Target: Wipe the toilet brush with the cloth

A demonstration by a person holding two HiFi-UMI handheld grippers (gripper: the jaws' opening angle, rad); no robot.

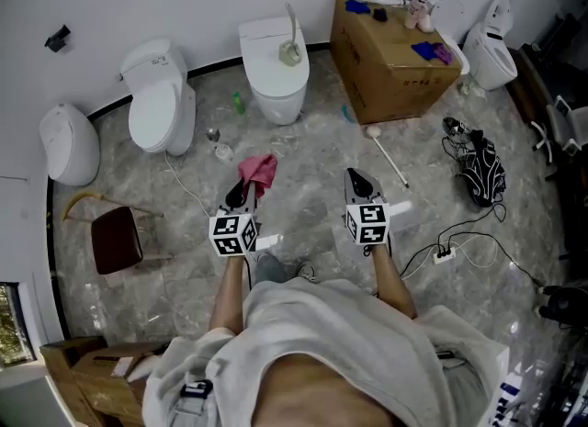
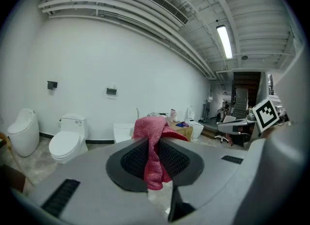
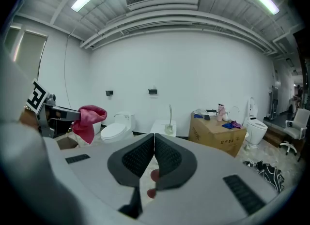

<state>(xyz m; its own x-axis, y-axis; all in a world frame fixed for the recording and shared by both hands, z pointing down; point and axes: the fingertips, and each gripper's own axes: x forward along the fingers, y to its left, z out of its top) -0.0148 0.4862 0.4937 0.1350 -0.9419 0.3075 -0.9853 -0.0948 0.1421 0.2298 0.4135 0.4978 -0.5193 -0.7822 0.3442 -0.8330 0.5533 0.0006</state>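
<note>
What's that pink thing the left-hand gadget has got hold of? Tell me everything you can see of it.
It is a cloth, pinkish red, with a soft, fluffy, towel-like look. It is crumpled, not folded. The left gripper is shut on it, pinching it between two dark ribbed pads. A bunched fold rises above the jaws and a narrower tail hangs down below them. It is held up in the air over the grey marbled floor, and nothing but the gripper touches it.

Cardboard box [image 1: 390, 58] against wall, small items on top. White toilet [image 1: 158, 104] well left of it. Dark red chair [image 1: 117, 239] near left edge. Power strip [image 1: 444, 252] on floor [image 1: 312, 154].
</note>
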